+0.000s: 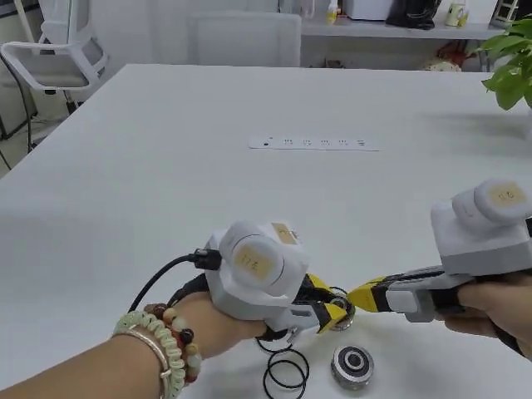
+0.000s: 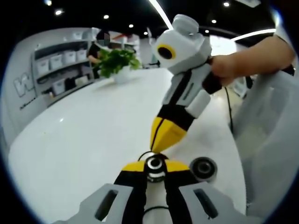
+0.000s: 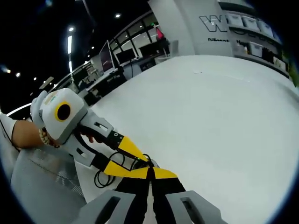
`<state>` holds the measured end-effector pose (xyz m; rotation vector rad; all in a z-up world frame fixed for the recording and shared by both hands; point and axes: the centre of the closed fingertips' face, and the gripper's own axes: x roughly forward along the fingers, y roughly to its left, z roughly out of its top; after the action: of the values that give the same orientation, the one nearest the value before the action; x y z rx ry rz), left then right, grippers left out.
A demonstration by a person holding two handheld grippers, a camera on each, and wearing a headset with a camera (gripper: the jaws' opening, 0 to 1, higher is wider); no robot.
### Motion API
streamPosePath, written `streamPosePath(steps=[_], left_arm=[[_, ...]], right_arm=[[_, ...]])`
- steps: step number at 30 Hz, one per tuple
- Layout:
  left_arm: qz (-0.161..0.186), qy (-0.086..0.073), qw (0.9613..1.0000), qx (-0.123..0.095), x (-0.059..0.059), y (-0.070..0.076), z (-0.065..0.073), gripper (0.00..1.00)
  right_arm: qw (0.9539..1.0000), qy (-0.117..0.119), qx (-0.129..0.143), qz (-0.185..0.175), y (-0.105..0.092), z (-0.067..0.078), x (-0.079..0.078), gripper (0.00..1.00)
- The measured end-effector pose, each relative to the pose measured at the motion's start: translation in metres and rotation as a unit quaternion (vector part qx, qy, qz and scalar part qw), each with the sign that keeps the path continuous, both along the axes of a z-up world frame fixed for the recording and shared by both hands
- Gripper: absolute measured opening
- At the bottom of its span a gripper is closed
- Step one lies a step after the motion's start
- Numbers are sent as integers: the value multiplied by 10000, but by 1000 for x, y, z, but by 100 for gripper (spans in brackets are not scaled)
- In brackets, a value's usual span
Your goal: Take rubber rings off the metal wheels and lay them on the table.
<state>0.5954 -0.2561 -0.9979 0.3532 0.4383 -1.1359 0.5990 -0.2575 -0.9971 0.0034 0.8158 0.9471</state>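
Note:
My left gripper [image 1: 332, 314] is shut on a small metal wheel [image 2: 155, 163], holding it just above the white table [image 1: 249, 208]. My right gripper [image 1: 353, 298] comes in from the right. Its yellow tips [image 2: 160, 147] are shut on the thin black rubber ring [image 2: 144, 154] at the wheel's edge. In the right gripper view its jaws [image 3: 150, 172] meet right in front of the left gripper's tips [image 3: 139, 161]. A second metal wheel [image 1: 352, 366] lies on the table nearby. Loose black rubber rings [image 1: 287, 370] lie below the left gripper.
A white power strip [image 1: 314, 143] lies across the middle of the table. A green plant [image 1: 511, 66] stands at the far right edge and an office chair [image 1: 58, 50] at the far left. A black cable [image 1: 158, 283] trails from the left gripper.

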Motion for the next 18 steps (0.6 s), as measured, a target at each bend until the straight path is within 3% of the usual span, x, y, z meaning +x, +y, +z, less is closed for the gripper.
streamPosePath(steps=[2,7,15,18], left_arm=[[-15,32,10000,17,1,2,2,16],[142,193,9995,-198,6,9,16,19],[246,100,9986,-450,13,17,44,29],[241,145,9981,-555,12,19,53,32]], right_arm=[[10000,-17,6,-10,-1,1,1,0],[9998,-23,128,-118,-2,6,5,0],[9993,-134,289,-206,-1,18,8,0],[9989,-175,376,-227,1,23,9,0]])
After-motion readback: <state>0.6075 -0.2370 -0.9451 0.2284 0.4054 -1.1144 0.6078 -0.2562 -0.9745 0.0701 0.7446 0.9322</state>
